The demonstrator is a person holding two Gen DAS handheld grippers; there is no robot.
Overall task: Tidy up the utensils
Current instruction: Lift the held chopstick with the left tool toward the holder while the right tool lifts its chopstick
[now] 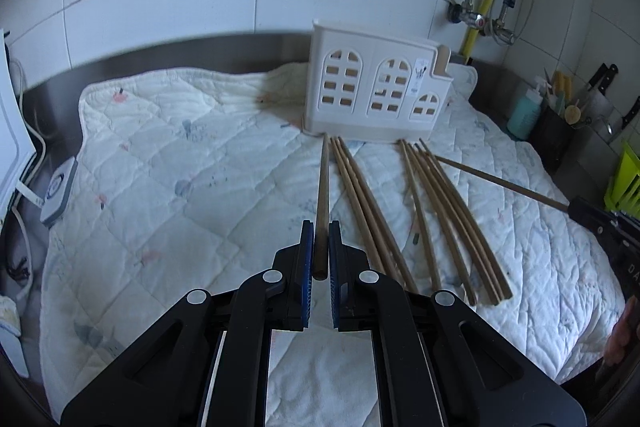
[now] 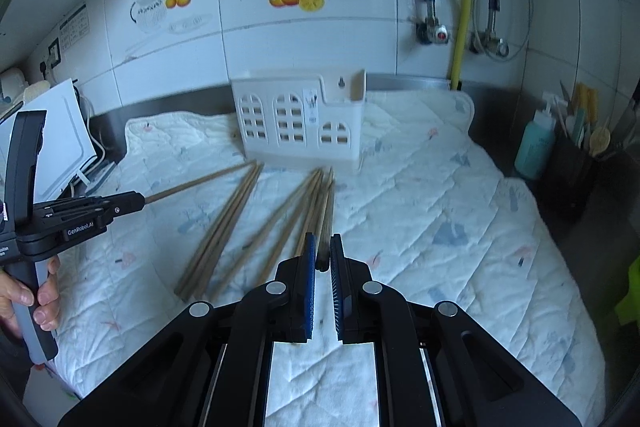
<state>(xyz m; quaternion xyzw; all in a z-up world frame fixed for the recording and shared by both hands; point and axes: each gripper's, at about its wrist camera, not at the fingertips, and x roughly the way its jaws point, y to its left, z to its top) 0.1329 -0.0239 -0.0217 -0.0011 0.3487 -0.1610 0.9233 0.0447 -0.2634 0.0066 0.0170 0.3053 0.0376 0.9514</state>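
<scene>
While each gripper pinches a single chopstick, I'm at the carry step, with the drop into the holder not yet done. My left gripper [image 1: 321, 227] has its blue pads clamped on one chopstick [image 1: 323, 187] near its thick end, tip aimed at the white house-shaped chopstick holder [image 1: 372, 87]. My right gripper [image 2: 324, 241] is closed on another chopstick [image 2: 325, 215], and in the left wrist view that stick runs slantwise clear of the pile. Loose chopsticks [image 1: 440, 211] lie in two bunches on the quilted mat [image 1: 180, 167], just in front of the holder. Both grippers tilt downward toward the mat; a hand [image 2: 38, 299] wraps the left handle. Next, I reckon, each stick must swing tip-down and line up over the holder's open top before release; a thin stick may pivot between the pads.
</scene>
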